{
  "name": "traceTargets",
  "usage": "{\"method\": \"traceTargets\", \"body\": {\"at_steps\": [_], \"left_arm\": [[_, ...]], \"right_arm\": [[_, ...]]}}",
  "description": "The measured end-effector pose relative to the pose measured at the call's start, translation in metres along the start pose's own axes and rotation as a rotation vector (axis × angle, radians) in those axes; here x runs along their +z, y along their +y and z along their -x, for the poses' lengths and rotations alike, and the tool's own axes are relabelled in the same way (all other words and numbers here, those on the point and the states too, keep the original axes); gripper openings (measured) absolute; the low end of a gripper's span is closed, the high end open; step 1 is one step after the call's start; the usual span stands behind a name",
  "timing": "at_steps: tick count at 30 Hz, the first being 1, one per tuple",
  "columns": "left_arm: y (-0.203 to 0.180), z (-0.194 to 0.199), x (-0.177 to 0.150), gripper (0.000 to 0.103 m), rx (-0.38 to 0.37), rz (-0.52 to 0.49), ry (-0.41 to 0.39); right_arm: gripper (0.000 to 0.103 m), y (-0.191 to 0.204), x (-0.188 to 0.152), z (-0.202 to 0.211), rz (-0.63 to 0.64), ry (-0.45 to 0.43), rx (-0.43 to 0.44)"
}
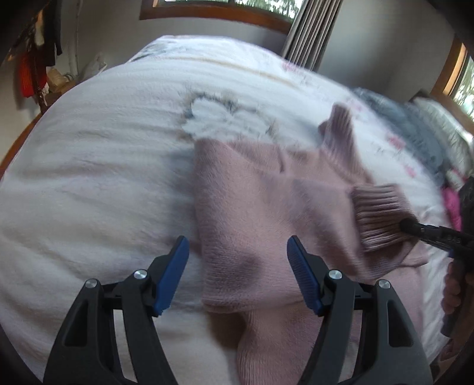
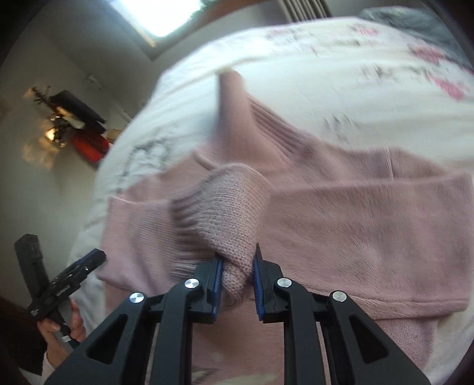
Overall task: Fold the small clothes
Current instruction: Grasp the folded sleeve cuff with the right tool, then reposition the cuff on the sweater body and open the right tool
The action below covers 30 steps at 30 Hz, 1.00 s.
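A pink knitted sweater [image 1: 254,213] lies on the white bedcover [image 1: 97,154], with its ribbed collar [image 1: 340,133] pointing away from me. My left gripper [image 1: 238,260] hovers open above the sweater's left edge with nothing between its fingers; it also shows in the right wrist view at lower left [image 2: 91,257], held by a hand [image 2: 63,325]. My right gripper [image 2: 237,269] is shut on the sleeve's ribbed cuff [image 2: 225,213] and holds it lifted over the sweater's body [image 2: 370,225]. The left wrist view shows that gripper [image 1: 408,226] pinching the cuff [image 1: 379,216] from the right.
A pile of grey and pink clothes [image 1: 420,133] lies at the bed's far right. Dark and red garments [image 1: 35,59] hang by the wall on the left. Behind the bed are a wood-framed window [image 1: 213,9] and a grey curtain [image 1: 311,32].
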<state>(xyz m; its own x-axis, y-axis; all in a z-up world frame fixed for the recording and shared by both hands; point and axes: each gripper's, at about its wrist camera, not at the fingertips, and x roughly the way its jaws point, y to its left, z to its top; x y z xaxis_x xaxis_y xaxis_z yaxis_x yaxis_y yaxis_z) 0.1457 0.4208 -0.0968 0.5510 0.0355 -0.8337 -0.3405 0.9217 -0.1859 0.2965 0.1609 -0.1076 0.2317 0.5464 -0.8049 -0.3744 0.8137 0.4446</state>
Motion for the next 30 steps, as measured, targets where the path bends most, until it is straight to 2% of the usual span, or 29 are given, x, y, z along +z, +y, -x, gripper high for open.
{"method": "traceTargets", "body": {"at_steps": [5,7,9,12,15,18,21,27,29,30], "left_arm": [[0.0,-0.017,-0.004,0.069,0.031,-0.005,0.024],[-0.001,-0.017,-0.004,0.07,0.04,-0.027,0.025],[-0.001,-0.011,-0.003,0.069,0.039,-0.03,0.024],[-0.001,0.009,0.001,0.068,0.034,-0.025,-0.032],[-0.011,0.03,0.007,0.068,-0.015,-0.045,-0.087],[-0.027,0.036,0.011,0.068,-0.09,-0.065,-0.076],[-0.034,0.03,0.013,0.068,-0.151,-0.044,-0.043],[-0.035,-0.006,0.01,0.068,-0.143,-0.029,0.034],[-0.029,-0.015,0.009,0.068,-0.145,0.0,0.059],[-0.026,-0.02,0.008,0.068,-0.154,0.015,0.069]], "right_arm": [[0.024,-0.01,-0.006,-0.027,-0.009,0.049,-0.05],[0.035,-0.007,-0.006,-0.031,0.016,0.056,-0.095],[0.04,0.0,-0.006,-0.025,0.051,0.038,-0.144],[0.043,0.022,-0.006,0.0,0.122,-0.035,-0.158],[0.047,0.05,-0.003,0.008,0.22,-0.038,-0.122],[0.047,0.083,-0.009,-0.007,0.317,0.03,-0.069],[0.047,0.099,-0.012,-0.027,0.365,0.063,-0.086],[0.046,0.105,-0.016,-0.063,0.369,0.105,-0.151],[0.026,0.102,-0.015,-0.068,0.377,0.085,-0.204],[0.023,0.096,-0.012,-0.065,0.364,0.08,-0.209]]}}
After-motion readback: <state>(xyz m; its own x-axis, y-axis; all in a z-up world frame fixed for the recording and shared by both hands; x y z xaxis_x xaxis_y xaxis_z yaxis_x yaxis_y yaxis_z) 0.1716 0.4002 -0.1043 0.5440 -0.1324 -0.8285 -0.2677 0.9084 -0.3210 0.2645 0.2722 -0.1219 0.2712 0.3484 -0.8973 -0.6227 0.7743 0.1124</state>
